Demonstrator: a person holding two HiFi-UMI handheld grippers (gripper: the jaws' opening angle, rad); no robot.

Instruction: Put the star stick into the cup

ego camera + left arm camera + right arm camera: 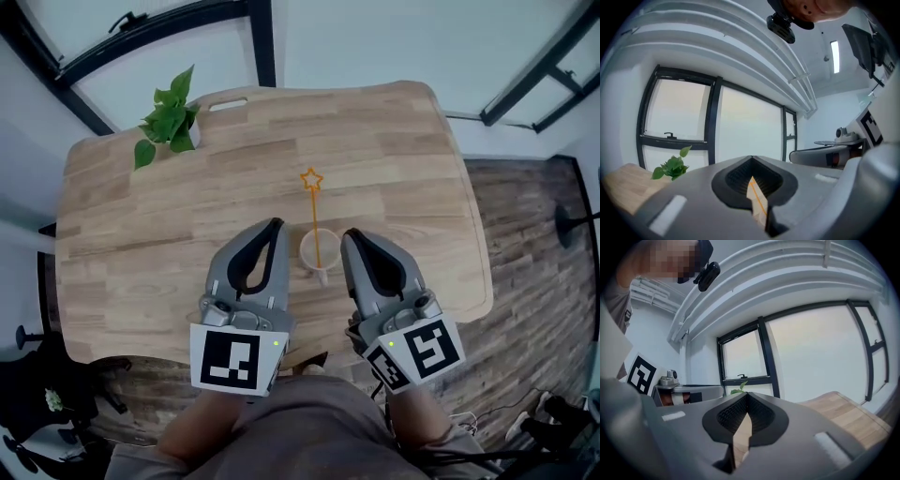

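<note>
Left hand-held gripper (274, 228) closed, empty | right hand-held gripper (350, 236) closed, empty | both flank cup (307, 255)

No word, number or brand can be read in any view. The only signs are black-and-white square patterns, coded blocks and not letters: one marker (232, 359) on the cube of the left gripper (274, 225), and two marker faces (427, 349) on the cube of the right gripper (351, 234). A further square marker (641, 375) shows at the left of the right gripper view, likewise without print.
</note>
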